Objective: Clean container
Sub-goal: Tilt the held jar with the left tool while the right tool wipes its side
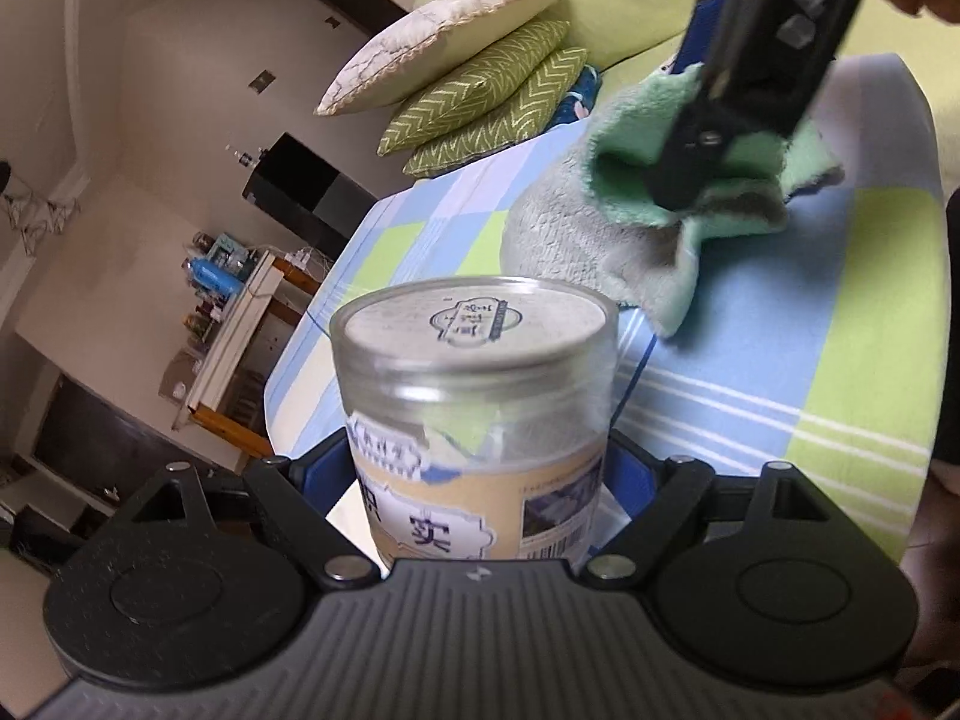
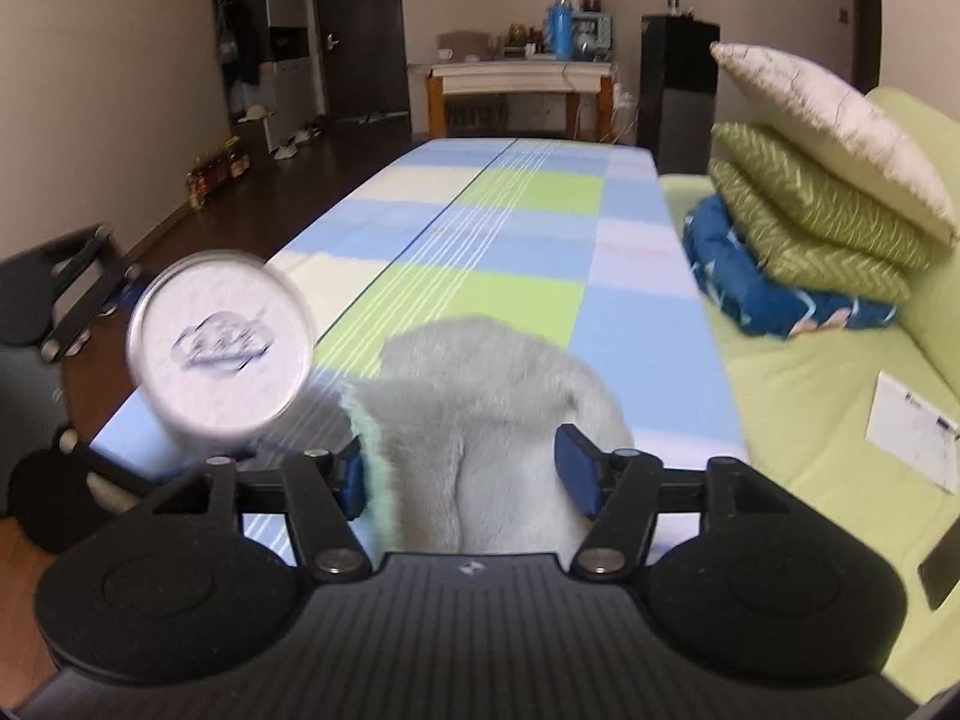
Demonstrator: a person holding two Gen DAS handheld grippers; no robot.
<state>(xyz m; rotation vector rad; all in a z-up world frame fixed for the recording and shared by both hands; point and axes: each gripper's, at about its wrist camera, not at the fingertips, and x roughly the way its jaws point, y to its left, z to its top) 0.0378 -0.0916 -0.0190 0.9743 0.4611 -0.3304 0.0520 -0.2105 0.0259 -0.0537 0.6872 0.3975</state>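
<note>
A clear plastic jar (image 1: 474,396) with a paper label and a silver sealed end lies sideways between my left gripper's (image 1: 480,468) blue pads, which are shut on its sides. In the right wrist view the jar's round end (image 2: 222,354) hovers at the left, over the table's edge, blurred. A fluffy grey and mint-green cloth (image 2: 480,396) lies heaped on the table between my right gripper's (image 2: 465,477) fingers. Those jaws stand wide: the left pad touches the cloth's green edge and the right pad stands clear. In the left wrist view the right gripper (image 1: 684,180) dips into the cloth (image 1: 630,228).
The long table (image 2: 528,228) wears a blue, green and white checked cover. A lime-green sofa (image 2: 810,450) runs along its right side with stacked cushions (image 2: 822,180) and a sheet of paper (image 2: 912,438). A side table with bottles (image 2: 522,78) stands at the far wall.
</note>
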